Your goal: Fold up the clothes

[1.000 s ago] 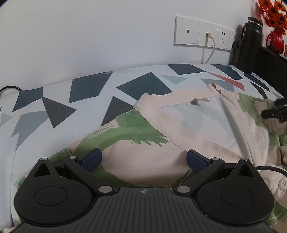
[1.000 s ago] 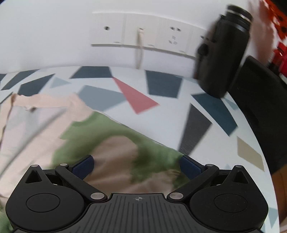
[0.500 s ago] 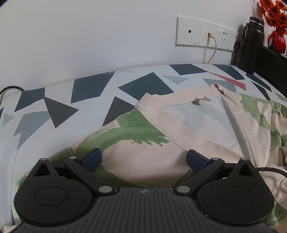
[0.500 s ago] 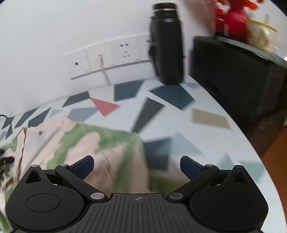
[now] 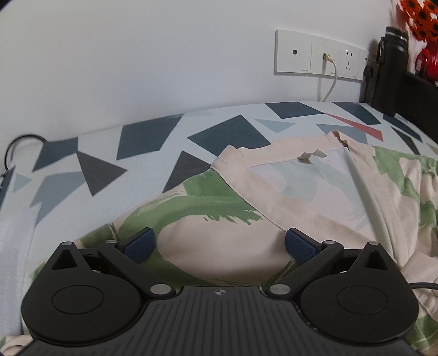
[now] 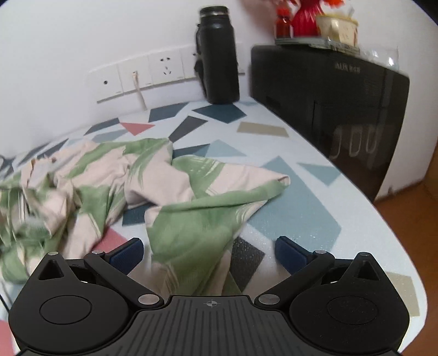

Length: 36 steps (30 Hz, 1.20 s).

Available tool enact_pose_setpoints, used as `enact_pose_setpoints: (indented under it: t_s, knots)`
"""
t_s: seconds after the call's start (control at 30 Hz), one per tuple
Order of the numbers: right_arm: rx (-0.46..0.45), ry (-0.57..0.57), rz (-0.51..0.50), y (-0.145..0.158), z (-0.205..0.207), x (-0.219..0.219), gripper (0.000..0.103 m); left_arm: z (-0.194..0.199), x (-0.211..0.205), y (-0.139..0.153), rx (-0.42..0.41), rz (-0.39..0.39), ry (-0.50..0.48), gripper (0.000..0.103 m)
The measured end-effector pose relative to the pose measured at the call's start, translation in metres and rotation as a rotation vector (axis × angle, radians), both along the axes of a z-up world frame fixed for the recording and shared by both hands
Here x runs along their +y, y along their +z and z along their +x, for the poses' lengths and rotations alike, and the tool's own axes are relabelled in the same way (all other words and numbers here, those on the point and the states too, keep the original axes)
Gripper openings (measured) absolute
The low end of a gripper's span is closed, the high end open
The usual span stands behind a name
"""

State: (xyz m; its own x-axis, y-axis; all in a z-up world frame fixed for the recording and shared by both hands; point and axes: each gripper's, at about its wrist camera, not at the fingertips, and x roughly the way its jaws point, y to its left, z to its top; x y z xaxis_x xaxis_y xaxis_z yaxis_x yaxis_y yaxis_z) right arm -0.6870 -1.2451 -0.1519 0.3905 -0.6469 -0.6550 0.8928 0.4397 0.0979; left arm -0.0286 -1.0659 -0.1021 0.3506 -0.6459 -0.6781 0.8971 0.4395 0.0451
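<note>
A cream shirt with green leaf print (image 5: 273, 191) lies spread over the patterned tabletop (image 5: 137, 164), its collar toward the wall. My left gripper (image 5: 219, 245) is open and hovers low over the shirt's left shoulder, with cloth beneath the blue pads (image 5: 139, 243). In the right wrist view the same shirt (image 6: 164, 191) is rumpled, one sleeve (image 6: 246, 189) stretching right. My right gripper (image 6: 209, 253) stands open above the bunched sleeve cloth near the table's right end, nothing clamped between its fingers.
A black flask (image 6: 217, 54) stands by the wall sockets (image 6: 153, 72), with a white cable (image 5: 330, 85) plugged in. A black cabinet (image 6: 342, 109) borders the table's right end, with a red vase (image 6: 303, 17) on top. The table's rounded edge (image 6: 397, 246) drops to the floor.
My right gripper has pulled back and swung right, away from the shirt's shoulder to the table's right end, so the rumpled sleeve now lies ahead of it. The left gripper has barely moved.
</note>
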Motion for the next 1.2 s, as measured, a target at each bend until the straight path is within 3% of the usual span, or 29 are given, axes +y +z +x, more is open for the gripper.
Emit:
enact_pose_setpoints:
  t_s: [0.17, 0.27, 0.5, 0.7, 0.87, 0.97, 1.03, 1.2]
  knots:
    - [0.082, 0.032, -0.035, -0.003, 0.015, 0.005, 0.102, -0.011, 0.002, 0.01, -0.044, 0.081, 0.024, 0.103]
    - [0.081, 0.05, -0.038, -0.004, 0.017, 0.003, 0.102, -0.031, 0.018, 0.031, -0.088, 0.047, 0.006, 0.103]
    - [0.083, 0.079, -0.033, -0.003, 0.019, -0.002, 0.102, -0.067, 0.054, 0.086, -0.022, -0.07, -0.038, 0.103]
    - [0.074, 0.096, -0.047, -0.005, 0.017, -0.002, 0.102, -0.088, 0.082, 0.114, 0.329, -0.155, -0.154, 0.103]
    - [0.069, 0.113, -0.051, -0.005, 0.016, -0.003, 0.102, -0.13, 0.106, 0.098, 0.696, -0.106, -0.355, 0.103]
    - [0.069, 0.116, -0.051, -0.005, 0.015, -0.003, 0.102, -0.167, 0.112, 0.081, 0.622, -0.016, -0.396, 0.103]
    - [0.069, 0.116, -0.05, -0.005, 0.015, -0.004, 0.102, -0.183, 0.11, 0.069, 0.481, 0.026, -0.367, 0.103]
    - [0.068, 0.118, -0.051, -0.005, 0.015, -0.003, 0.102, -0.184, 0.089, 0.054, 0.297, 0.03, -0.28, 0.103]
